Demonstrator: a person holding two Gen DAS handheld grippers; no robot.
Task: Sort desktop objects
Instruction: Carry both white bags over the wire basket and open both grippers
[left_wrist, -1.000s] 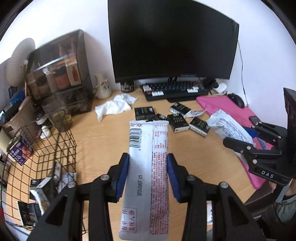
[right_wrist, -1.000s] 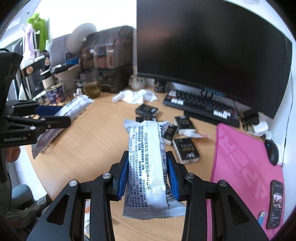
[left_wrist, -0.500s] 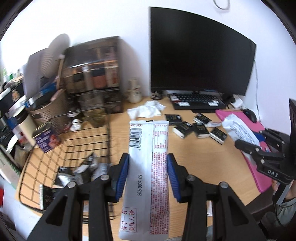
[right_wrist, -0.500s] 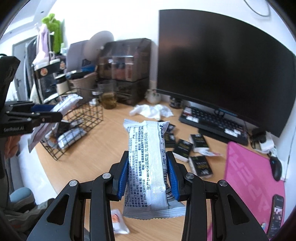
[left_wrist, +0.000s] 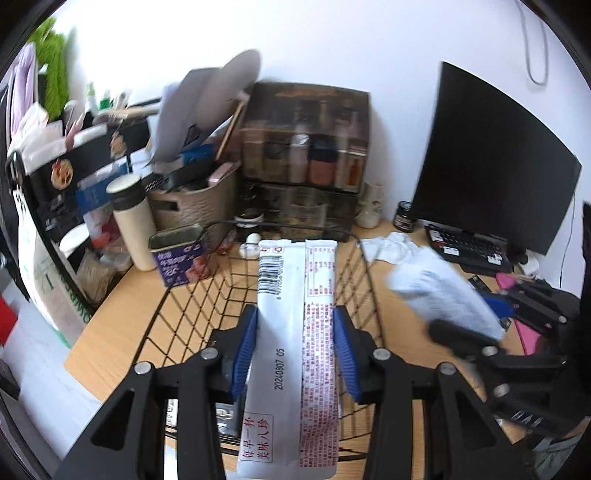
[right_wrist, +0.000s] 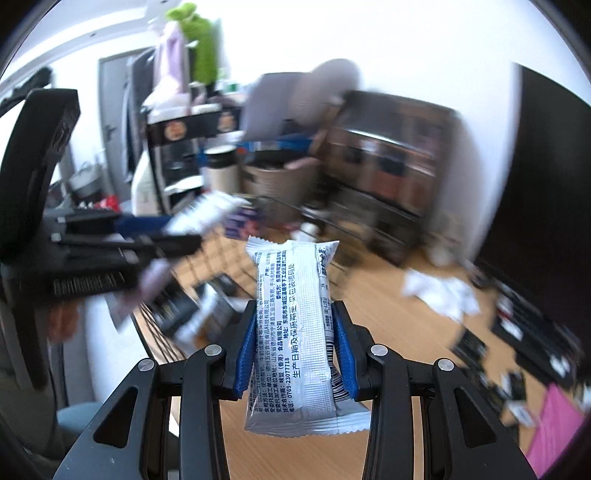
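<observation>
We found each gripper, left (left_wrist: 295, 350) and right (right_wrist: 295, 354), clamped on a snack packet (left_wrist: 295, 332) (right_wrist: 295, 332). The wire basket (left_wrist: 365, 273) held some packets; several small boxes (right_wrist: 469, 343) remained unsorted on the desk (right_wrist: 388, 314).

The flat white plastic sachet with red print (left_wrist: 295, 332) at the centre of the left wrist view looks smooth and slightly glossy. Behind it, the black wire basket (left_wrist: 365, 280) is thin matt-coated metal on a light wood-grain desk top (left_wrist: 122, 325). In the right wrist view, the white crinkled plastic snack pack (right_wrist: 299, 332) at centre shows a finely embossed, satiny film with crimped ends, pressed between ribbed blue rubbery pads (right_wrist: 246, 354).
</observation>
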